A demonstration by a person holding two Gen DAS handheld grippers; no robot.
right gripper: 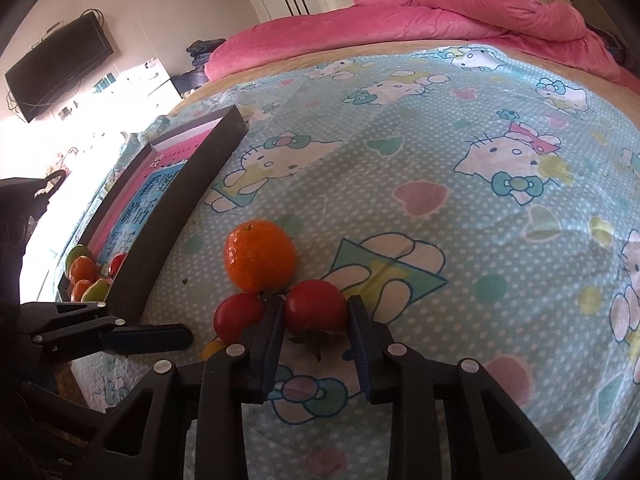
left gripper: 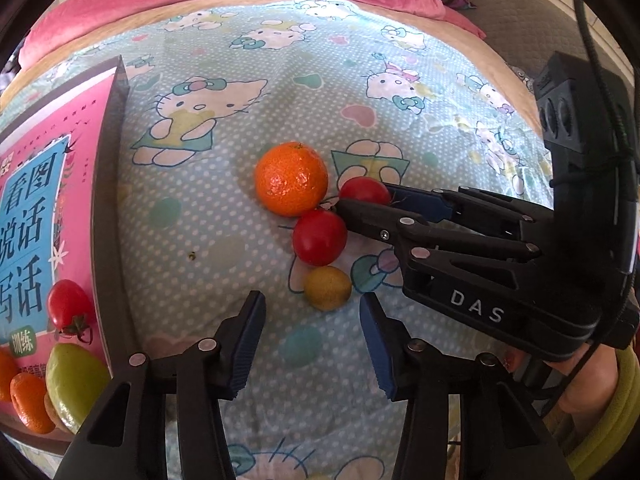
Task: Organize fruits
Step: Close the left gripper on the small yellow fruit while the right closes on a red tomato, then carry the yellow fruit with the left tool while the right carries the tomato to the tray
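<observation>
Left wrist view: the left gripper [left gripper: 312, 344] hangs with its fingers spread and nothing between them, just short of a small yellow-green fruit [left gripper: 327, 288]. Taking the orange [left gripper: 291, 178] as landmark, a near tomato [left gripper: 319, 237] touches its lower right side, and a far tomato [left gripper: 365, 191] sits just to its right, bracketed by the right gripper [left gripper: 362, 200]. Well to the left of the orange stands a dark-walled tray [left gripper: 105, 184] lined with a pink printed sheet; fruits already sorted lie at its near end, which suggests it is the collecting place. Right wrist view: the right gripper [right gripper: 316, 322] has its fingers on either side of the far tomato [right gripper: 315, 306], both pads at or very near its skin; whether they press it cannot be told. The orange [right gripper: 260, 255] sits just beyond, the near tomato [right gripper: 237, 316] just outside the left finger. The grasp appears chosen to lift one tomato clear of its neighbours.
</observation>
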